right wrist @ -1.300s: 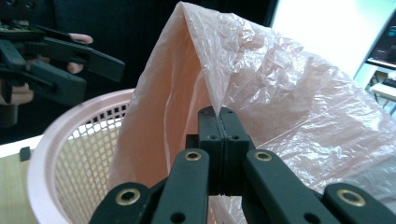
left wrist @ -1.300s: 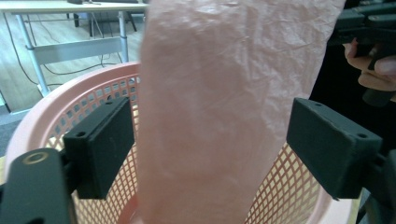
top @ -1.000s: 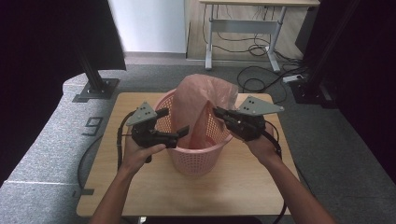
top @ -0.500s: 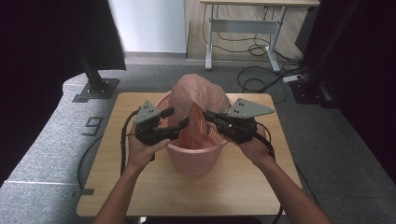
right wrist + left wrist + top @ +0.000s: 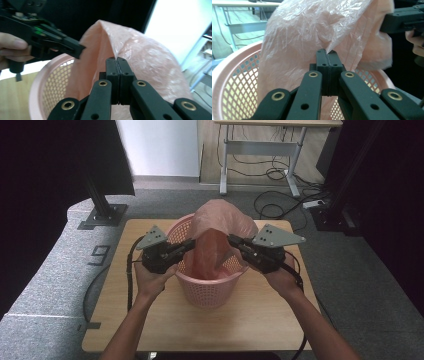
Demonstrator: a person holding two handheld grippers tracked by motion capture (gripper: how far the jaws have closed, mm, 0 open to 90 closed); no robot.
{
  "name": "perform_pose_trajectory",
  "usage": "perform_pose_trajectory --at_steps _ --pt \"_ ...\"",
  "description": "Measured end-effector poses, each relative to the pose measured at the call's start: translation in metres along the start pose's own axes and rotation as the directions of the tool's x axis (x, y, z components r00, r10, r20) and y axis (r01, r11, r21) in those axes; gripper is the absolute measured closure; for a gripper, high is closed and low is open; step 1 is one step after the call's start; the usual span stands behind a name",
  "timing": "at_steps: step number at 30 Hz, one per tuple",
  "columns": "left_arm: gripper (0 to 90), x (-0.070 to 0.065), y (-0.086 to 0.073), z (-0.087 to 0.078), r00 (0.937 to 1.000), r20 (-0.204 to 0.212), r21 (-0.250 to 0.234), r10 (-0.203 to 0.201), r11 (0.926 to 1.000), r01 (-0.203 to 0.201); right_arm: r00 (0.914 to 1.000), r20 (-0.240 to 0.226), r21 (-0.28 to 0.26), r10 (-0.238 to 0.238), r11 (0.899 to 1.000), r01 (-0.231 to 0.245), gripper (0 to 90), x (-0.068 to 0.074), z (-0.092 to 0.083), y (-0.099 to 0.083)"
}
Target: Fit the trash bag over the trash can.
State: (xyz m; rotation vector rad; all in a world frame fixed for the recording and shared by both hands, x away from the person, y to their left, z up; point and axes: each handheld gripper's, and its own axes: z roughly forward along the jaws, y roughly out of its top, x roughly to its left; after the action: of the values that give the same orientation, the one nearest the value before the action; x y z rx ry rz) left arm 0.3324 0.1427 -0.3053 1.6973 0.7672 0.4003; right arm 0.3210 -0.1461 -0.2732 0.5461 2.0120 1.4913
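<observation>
Over the middle of the wooden table (image 5: pixel 165 325) stands a pink mesh basket (image 5: pixel 207 290), and a thin pink plastic bag (image 5: pixel 220 227) rises out of it, puffed up above the rim. The left gripper (image 5: pixel 191 244) comes in from the left side; its jaws have just been closing, and in the left gripper view they now sit pressed together on a fold of the bag (image 5: pixel 317 32) at its near edge, film pinched right at the tips. The right gripper (image 5: pixel 232 240) comes in from the opposite side, jaws tight together too, and the right gripper view has a ridge of the bag (image 5: pixel 140 57) caught between them. So both claws hold the bag's mouth, one on each side, with the opening stretched between them above the basket. The bag's lower part hangs down inside the basket (image 5: pixel 234 82); how far it reaches toward the bottom is hard to make out through the mesh.

Now the room around it. The basket's rim (image 5: pixel 42 77) lies just below both grippers, close under the jaws. On the table, bare wood shows in front of the basket toward the person, and a strip on each side where the forearms come in. The far edge of the table is near the basket's back. Cables (image 5: pixel 131 270) trail from the grippers down along the wrists and over the table edges. Beyond the table lies grey floor, with a black stand base (image 5: pixel 102 215) at the far left and a metal-legged desk (image 5: pixel 260 160) well behind.
</observation>
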Motion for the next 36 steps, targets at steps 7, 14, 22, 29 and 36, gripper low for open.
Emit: perform_pose_trajectory --at_steps 7,14,22,29,36 --pt "90.0 -0.004 0.004 0.003 0.9989 0.041 0.011 0.022 0.9997 -0.022 0.9979 0.058 -0.015 0.029 0.999 -0.029 87.5 -0.019 -0.025 -0.003" --pt "90.0 -0.019 0.014 0.009 0.9954 0.058 0.000 0.077 0.9970 -0.077 0.9946 0.101 -0.029 0.025 0.999 -0.022 87.4 -0.028 -0.042 -0.002" --pt "90.0 -0.018 0.021 0.009 0.9952 0.075 -0.020 0.063 0.9979 -0.062 0.9871 0.151 -0.090 0.052 0.995 -0.039 87.6 -0.043 -0.057 0.014" --pt "90.0 -0.013 0.015 0.007 0.9966 0.066 -0.007 0.049 0.9988 -0.049 0.9895 0.096 -0.039 0.108 0.994 -0.105 78.7 -0.043 -0.049 -0.023" --pt "90.0 -0.009 0.014 0.000 0.9977 0.053 -0.011 0.042 0.9991 -0.041 0.9828 0.063 -0.045 0.174 0.984 -0.171 54.6 -0.039 -0.058 -0.070"
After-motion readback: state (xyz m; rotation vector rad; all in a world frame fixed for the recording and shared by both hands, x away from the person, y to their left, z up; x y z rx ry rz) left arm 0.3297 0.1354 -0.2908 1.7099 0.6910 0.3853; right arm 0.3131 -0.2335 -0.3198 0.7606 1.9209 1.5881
